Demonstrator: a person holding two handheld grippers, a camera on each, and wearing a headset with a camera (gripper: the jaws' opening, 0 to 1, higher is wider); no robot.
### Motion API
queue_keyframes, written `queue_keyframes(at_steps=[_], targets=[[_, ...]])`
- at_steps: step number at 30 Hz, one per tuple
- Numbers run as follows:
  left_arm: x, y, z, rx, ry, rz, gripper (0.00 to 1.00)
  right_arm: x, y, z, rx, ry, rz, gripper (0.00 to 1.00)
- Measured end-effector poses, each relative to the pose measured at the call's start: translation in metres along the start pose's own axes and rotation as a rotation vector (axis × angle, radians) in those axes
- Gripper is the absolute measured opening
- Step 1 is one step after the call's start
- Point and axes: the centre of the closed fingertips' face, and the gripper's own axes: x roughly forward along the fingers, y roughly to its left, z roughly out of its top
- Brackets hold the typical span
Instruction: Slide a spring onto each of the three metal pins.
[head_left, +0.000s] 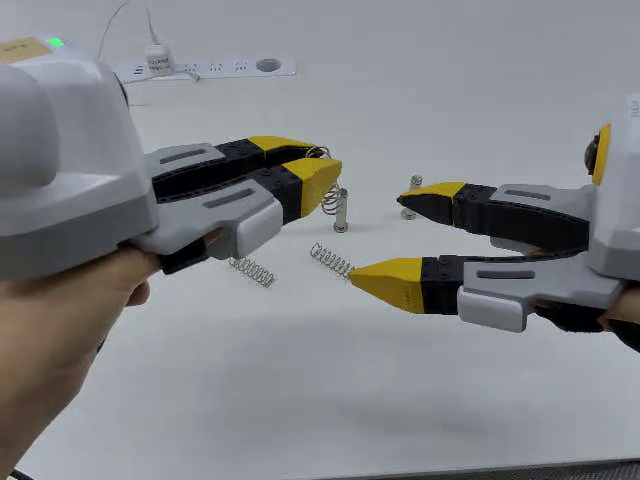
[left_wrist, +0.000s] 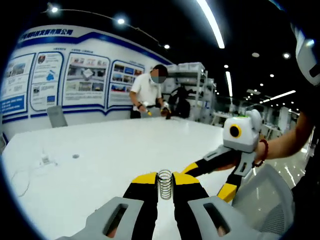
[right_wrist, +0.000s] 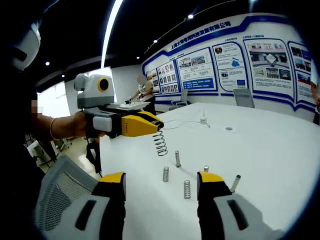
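Left gripper (head_left: 318, 168), nearest in the head view, was clamped on a spring (head_left: 331, 198) that hung just beside the near pin (head_left: 341, 212). The right gripper (head_left: 398, 235) gaped wide to that pin's right. In the left gripper view, the spring (left_wrist: 165, 184) sat pinched between the yellow tips. In the right gripper view, the spring (right_wrist: 160, 142) dangled tilted above the pin (right_wrist: 177, 158). Lowered askew, it could snag the pin's top and slip free.

At 6 o'clock the left hand-held gripper (left_wrist: 164, 177) pinches a small coiled silver metal spring (left_wrist: 164, 186) upright between its yellow-tipped black jaws. At 4 o'clock the right hand-held gripper (left_wrist: 210, 180), jaws spread, points toward it over the white counter (left_wrist: 100, 165). A person in a white shirt (left_wrist: 150, 92) stands at 12 o'clock.
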Motion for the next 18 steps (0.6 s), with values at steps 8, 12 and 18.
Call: queue_keyframes(at_steps=[8, 12, 18], targets=[[0.012, 0.007, 0.002, 0.032, 0.005, 0.003, 0.1, -0.013, -0.013, -0.011, 0.023, 0.02, -0.076, 0.72], [0.02, 0.012, 0.001, 0.041, 0.012, -0.003, 0.1, -0.021, -0.016, -0.015, 0.033, 0.029, -0.106, 0.76], [0.035, 0.011, 0.003, 0.068, 0.016, -0.014, 0.1, -0.033, -0.023, -0.02, 0.047, 0.035, -0.147, 0.77]])
